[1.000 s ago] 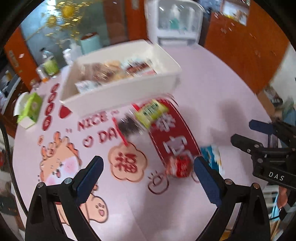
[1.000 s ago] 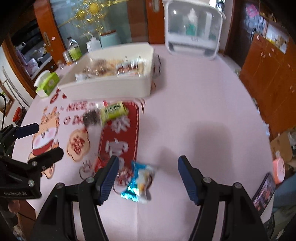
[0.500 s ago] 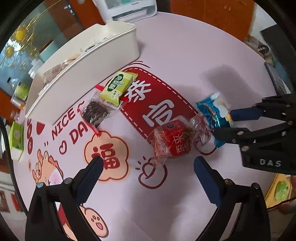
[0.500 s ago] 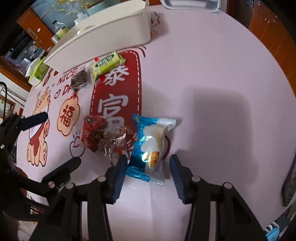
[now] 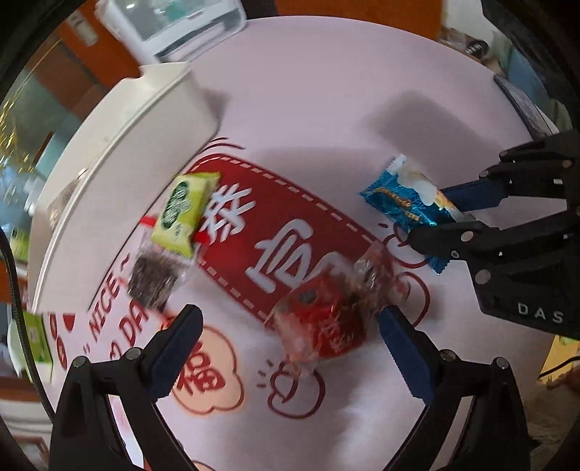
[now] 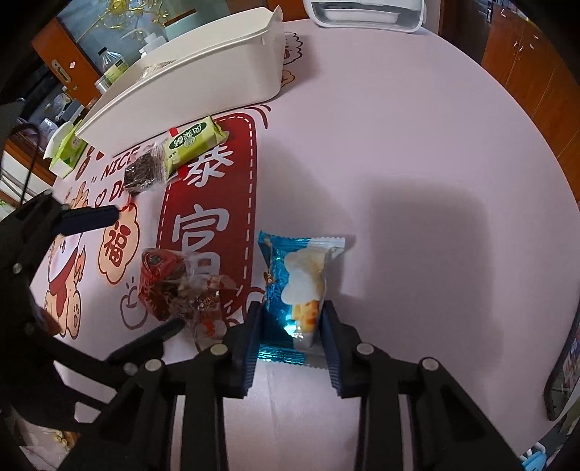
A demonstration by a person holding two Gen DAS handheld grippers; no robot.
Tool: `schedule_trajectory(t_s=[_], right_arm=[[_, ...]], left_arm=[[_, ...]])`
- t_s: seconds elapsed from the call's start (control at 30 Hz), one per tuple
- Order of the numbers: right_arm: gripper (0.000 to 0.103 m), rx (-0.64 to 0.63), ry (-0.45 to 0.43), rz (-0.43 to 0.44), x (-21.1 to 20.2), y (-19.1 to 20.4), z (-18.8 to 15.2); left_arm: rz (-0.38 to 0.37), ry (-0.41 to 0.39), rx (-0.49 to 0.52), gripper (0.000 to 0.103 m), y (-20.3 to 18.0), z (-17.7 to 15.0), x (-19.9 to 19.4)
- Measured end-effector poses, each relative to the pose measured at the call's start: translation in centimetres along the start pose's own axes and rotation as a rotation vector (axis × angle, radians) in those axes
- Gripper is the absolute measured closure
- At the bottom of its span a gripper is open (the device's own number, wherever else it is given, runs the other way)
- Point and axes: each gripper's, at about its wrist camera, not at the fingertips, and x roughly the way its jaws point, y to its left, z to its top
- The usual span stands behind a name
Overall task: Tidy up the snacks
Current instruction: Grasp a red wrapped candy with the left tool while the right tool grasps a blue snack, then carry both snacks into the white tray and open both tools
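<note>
My right gripper (image 6: pixel 291 315) is shut on the near end of a blue snack packet (image 6: pixel 295 286) that lies on the pink table; it also shows in the left wrist view (image 5: pixel 406 201). My left gripper (image 5: pixel 290 322) is open, its fingers on either side of a red clear-wrapped snack (image 5: pixel 326 315), seen too in the right wrist view (image 6: pixel 174 286). A green packet (image 5: pixel 183 213) overlaps a dark clear-wrapped snack (image 5: pixel 152 280) farther off. The white bin (image 6: pixel 203 72) with snacks stands beyond them.
A red printed banner (image 6: pixel 210 203) decorates the tablecloth. A green tissue box (image 6: pixel 67 152) sits at the far left. A white appliance (image 6: pixel 362 11) stands at the back. A dark tablet (image 6: pixel 565 366) lies at the right edge. Bottles stand behind the bin.
Both grippers have moved down and forward toward the table. My right fingers have closed onto the blue packet. My left fingers now straddle the red snack.
</note>
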Motion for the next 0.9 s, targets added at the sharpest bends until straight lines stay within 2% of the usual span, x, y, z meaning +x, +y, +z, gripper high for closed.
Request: schedule_trajectory(t_s=[0.07,0.17,0.23,0.3,0.43,0.63,0.77,0.9], right_arm=[[0.071,-0.002,-0.001,0.001,0.0,0.0,0.0],[0.071,-0.005,-0.001,-0.003,0.1,0.2,0.1],[0.071,-0.002,-0.001,-0.003,0.1,0.2,0.2],[0.071,0.000,-0.001,-0.004,0.1,0.2,0.3],[0.072,-0.002,-0.003,-0.012,0.1,0.3,0.2],[0.075,-0.007,0.007,-0.010,0.0,0.4,0.3],[0.075,-0.033,0.007,0.001,-0.4,1.0,0.3],[0.075,-0.067,0.000,0.019,-1.1,2.4,0.6]], left_arm=[[-0.009,0.006,0.019,0.006,-0.3,0.4,0.5],[-0.050,0.014,0.033,0.016,-0.6,0.7,1.0],[-0.073,0.025,0.027,0.038,-0.7,0.8,1.2],[-0.090,0.035,0.000,0.040,-0.4,0.8,1.2],[-0.113,0.026,-0.088,0.051,0.8,0.4,0.6],[-0.117,0.043,-0.284,0.052,3.7,-1.2,0.0],[-0.148,0.035,-0.427,0.052,5.9,-3.7,-1.4],[-0.156,0.017,-0.524,0.052,8.1,-5.6,-3.3]])
